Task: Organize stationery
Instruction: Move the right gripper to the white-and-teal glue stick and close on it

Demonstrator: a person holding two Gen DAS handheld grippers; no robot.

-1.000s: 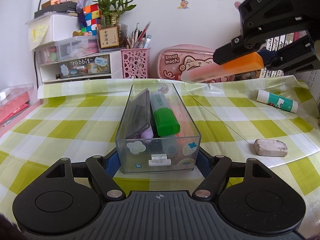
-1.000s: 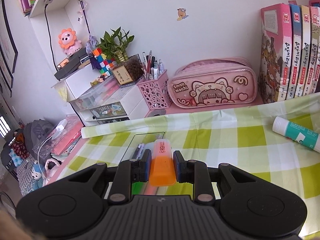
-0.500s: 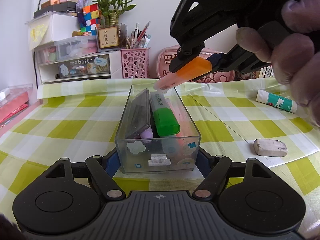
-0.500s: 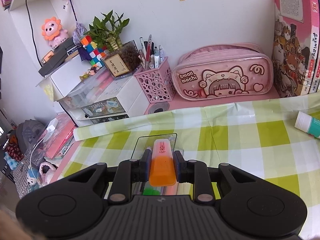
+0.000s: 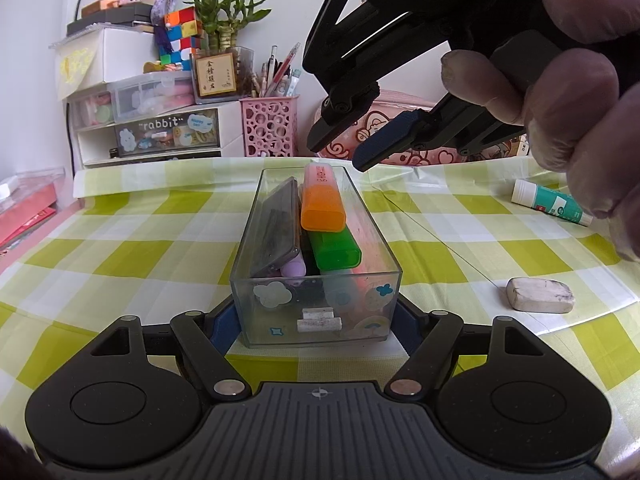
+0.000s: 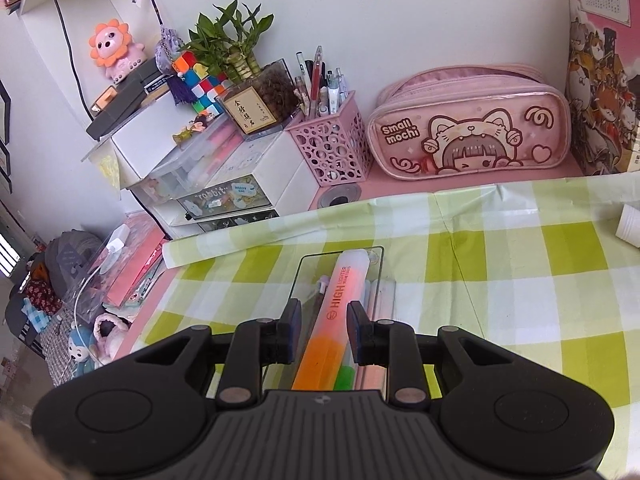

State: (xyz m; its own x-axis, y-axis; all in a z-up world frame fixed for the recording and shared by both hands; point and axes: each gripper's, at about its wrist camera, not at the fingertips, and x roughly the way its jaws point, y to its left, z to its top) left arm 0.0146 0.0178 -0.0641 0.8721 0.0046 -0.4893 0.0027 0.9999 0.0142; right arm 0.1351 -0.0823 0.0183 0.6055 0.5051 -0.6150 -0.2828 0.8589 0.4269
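A child's home study desk: pink pencil case [image 6: 468, 120], lion toy [image 6: 114, 54], checked tablecloth [image 6: 500, 264].

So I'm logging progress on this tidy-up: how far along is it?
Done: the orange highlighter lies in the clear box, on top of the green highlighter. In hand: nothing in the right tool, which is open above the box; the left tool grips the box's near end. Left: the glue stick and eraser lie on the checked cloth.
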